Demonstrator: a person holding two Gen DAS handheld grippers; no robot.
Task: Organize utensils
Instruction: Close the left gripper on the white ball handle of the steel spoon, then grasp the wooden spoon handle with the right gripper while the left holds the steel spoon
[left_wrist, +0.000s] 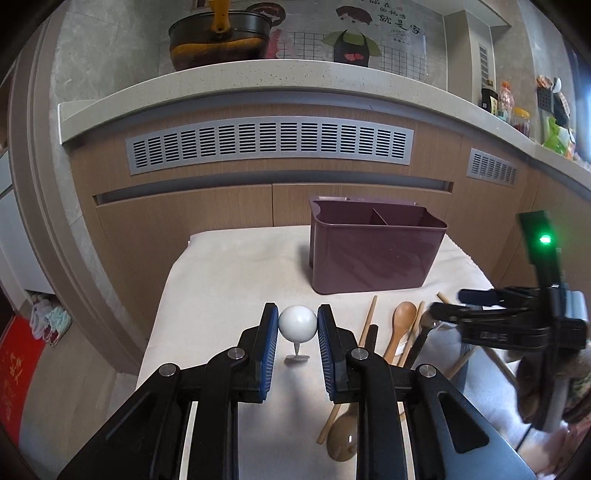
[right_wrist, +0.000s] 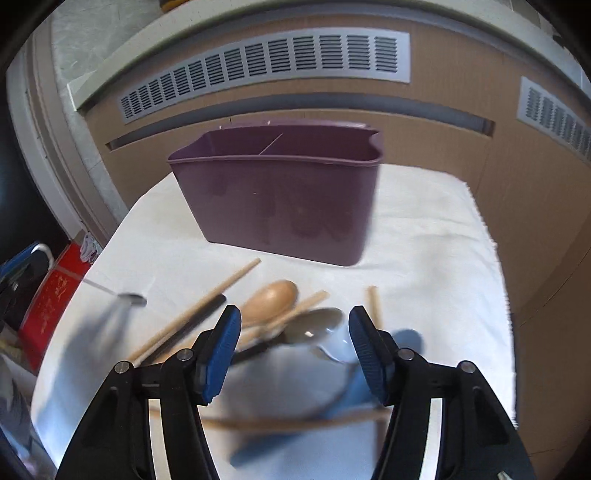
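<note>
Left claw (left_wrist: 297, 334) grips a white ball-headed utensil (left_wrist: 297, 320); purple caddy (left_wrist: 373, 251) sits upper right. Right claw (right_wrist: 294, 349) gapes wide, empty.

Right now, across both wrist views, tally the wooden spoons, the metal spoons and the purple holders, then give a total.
Wooden spoons: 2
Metal spoon: 1
Purple holder: 1
Total: 4
</note>
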